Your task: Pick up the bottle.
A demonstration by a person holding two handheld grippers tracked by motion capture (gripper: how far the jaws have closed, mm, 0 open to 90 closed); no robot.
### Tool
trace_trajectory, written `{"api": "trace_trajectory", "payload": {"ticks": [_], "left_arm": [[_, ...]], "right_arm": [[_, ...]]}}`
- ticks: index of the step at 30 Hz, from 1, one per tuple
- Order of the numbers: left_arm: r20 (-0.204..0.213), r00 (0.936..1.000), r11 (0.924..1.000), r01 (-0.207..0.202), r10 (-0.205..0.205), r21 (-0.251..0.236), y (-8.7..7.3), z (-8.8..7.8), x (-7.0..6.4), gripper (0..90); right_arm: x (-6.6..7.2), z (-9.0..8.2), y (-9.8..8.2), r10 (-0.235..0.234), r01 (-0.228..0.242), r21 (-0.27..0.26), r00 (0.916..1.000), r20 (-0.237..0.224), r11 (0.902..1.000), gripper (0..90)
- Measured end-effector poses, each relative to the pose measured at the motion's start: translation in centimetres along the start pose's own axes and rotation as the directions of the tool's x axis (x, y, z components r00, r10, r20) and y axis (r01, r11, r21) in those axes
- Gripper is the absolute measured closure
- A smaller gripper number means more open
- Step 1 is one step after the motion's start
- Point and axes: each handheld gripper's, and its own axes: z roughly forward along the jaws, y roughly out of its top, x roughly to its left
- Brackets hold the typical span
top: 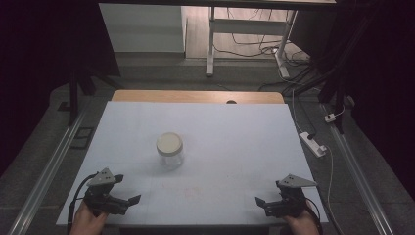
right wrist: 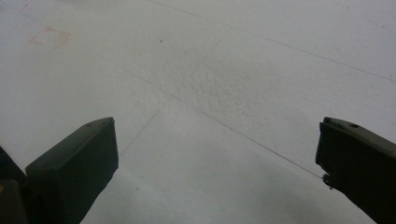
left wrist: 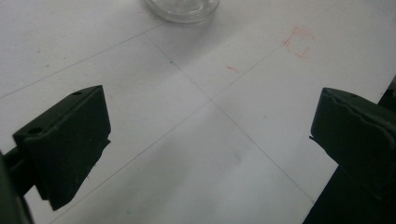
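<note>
Upright glass jar (top: pixel 170 151) (lidded), mid-table

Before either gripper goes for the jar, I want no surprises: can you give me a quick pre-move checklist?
1. Jar upright on the table: ok.
2. Lid on the jar: ok; whether tight, cannot tell.
3. Left gripper open and empty: ok.
4. Right gripper open and empty: ok.
5. Path from both grippers to the jar free of other things: ok.
6. Jar's contents: cannot tell.
</note>
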Motion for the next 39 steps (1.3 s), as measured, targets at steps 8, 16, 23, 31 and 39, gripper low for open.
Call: {"api": "trace_trajectory", "payload": {"ticks": [8, 16, 23, 31, 39], "left_arm": [[0.002, 0.9998, 0.9997, 0.021, -0.021, -0.015, 0.5, 0.5, 0.7, 0.0], [0.053, 0.9979, 0.9993, -0.036, 0.036, 0.002, 1.8, 2.4, 1.1, 0.0], [0.051, 0.9964, 0.9977, -0.066, 0.067, -0.016, 3.0, 3.7, 1.3, 0.0], [0.024, 0.9945, 0.9946, -0.101, 0.102, -0.024, 4.2, 5.2, 1.4, 0.1], [0.023, 0.9964, 0.9967, -0.082, 0.082, -0.001, 5.6, 6.3, 1.8, 0.3]], "right_arm": [[0.0, 0.1, 0.0, -0.001, 0.001, 0.008, 1.0, -0.002, 1.0, 0.0], [0.0, 0.1, 0.0, -0.003, 0.003, 0.011, 1.0, -0.002, 0.9999, 0.0], [0.0, 0.1, 0.0, -0.007, 0.007, 0.012, 1.0, -0.003, 0.9999, 0.0], [0.0, 0.2, 0.1, -0.008, 0.008, 0.015, 1.0, -0.004, 0.9999, 0.0], [0.1, 0.2, 0.1, -0.012, 0.012, 0.023, 0.9999, -0.01, 0.9997, 0.0]]}}
